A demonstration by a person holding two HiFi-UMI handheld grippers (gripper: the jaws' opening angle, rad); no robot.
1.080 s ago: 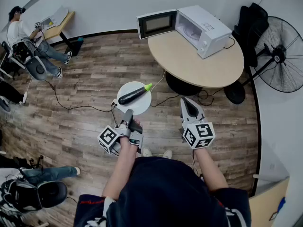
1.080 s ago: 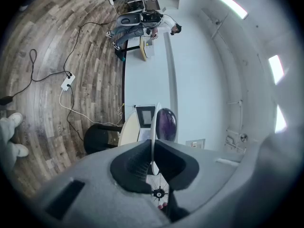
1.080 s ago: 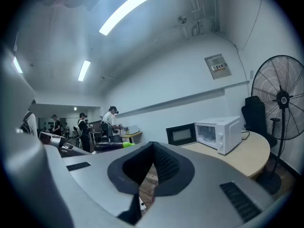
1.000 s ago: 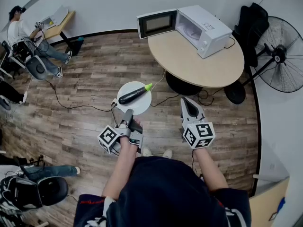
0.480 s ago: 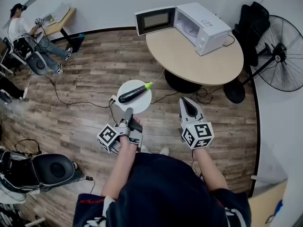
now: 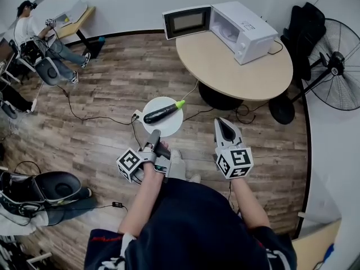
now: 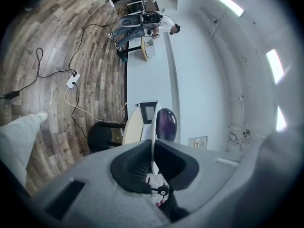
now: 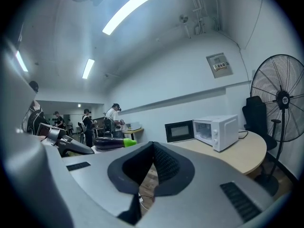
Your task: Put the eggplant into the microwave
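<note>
A dark purple eggplant (image 6: 160, 112) with a green stem lies on a round white plate (image 6: 169, 126) held level above the floor. My left gripper (image 6: 156, 133) is shut on the plate's near rim. In the left gripper view the plate (image 7: 152, 152) shows as a thin white edge between the jaws, with the eggplant (image 7: 165, 123) beyond it. My right gripper (image 6: 220, 121) is shut and empty, to the right of the plate. The white microwave (image 6: 243, 27) stands on the round table (image 6: 242, 72) ahead, its door (image 6: 187, 21) swung open. The right gripper view shows the eggplant (image 8: 112, 142) and the microwave (image 8: 219, 130).
A standing fan (image 6: 336, 63) and a dark chair (image 6: 302, 24) are at the right, past the table. Cables and a power strip (image 6: 135, 116) lie on the wood floor under the plate. People sit at a desk (image 6: 70, 24) at the far left.
The person has stepped toward the table, and a light trouser leg now shows beside the left gripper. Both grippers and the plate with the eggplant came along; neither grip has changed.
</note>
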